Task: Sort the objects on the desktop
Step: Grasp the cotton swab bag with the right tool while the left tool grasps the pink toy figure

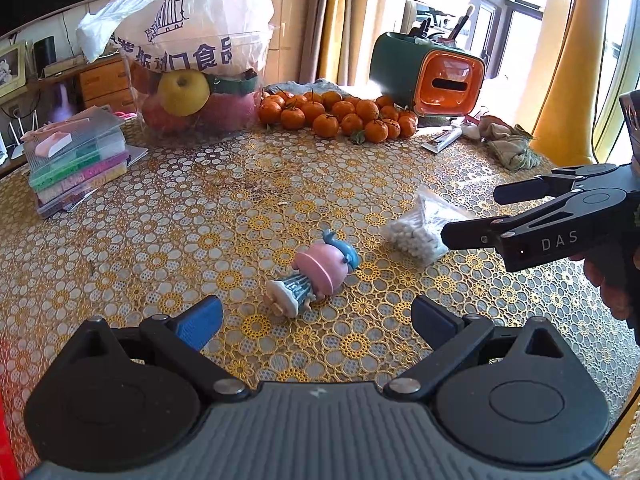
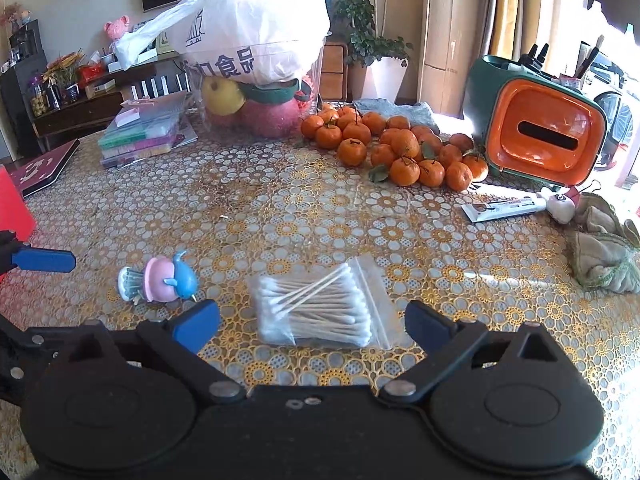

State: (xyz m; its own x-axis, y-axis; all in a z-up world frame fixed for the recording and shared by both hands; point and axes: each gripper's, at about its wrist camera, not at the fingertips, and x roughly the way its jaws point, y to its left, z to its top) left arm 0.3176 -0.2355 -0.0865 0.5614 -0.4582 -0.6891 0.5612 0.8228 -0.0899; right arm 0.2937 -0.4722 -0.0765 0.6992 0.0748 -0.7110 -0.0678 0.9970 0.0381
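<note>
A small pink and blue toy figure [image 1: 316, 276] lies on its side on the flowered tablecloth, just ahead of my left gripper [image 1: 316, 322], which is open and empty. The same toy figure [image 2: 160, 280] shows left of my right gripper [image 2: 312, 328], also open. A clear zip bag of cotton swabs [image 2: 320, 308] lies right in front of the right gripper, between its fingers' lines but untouched. In the left wrist view the swab bag [image 1: 420, 230] sits under the right gripper [image 1: 470, 216] coming in from the right. A blue fingertip [image 2: 44, 261] of the left gripper shows at the left edge.
A pile of tangerines [image 2: 396, 148], a green and orange organiser box [image 2: 540, 128], a clear fruit container [image 2: 256, 96] under a white plastic bag, stacked flat cases [image 2: 148, 132], a tube [image 2: 504, 208] and a crumpled cloth [image 2: 600, 248] ring the table's far and right sides.
</note>
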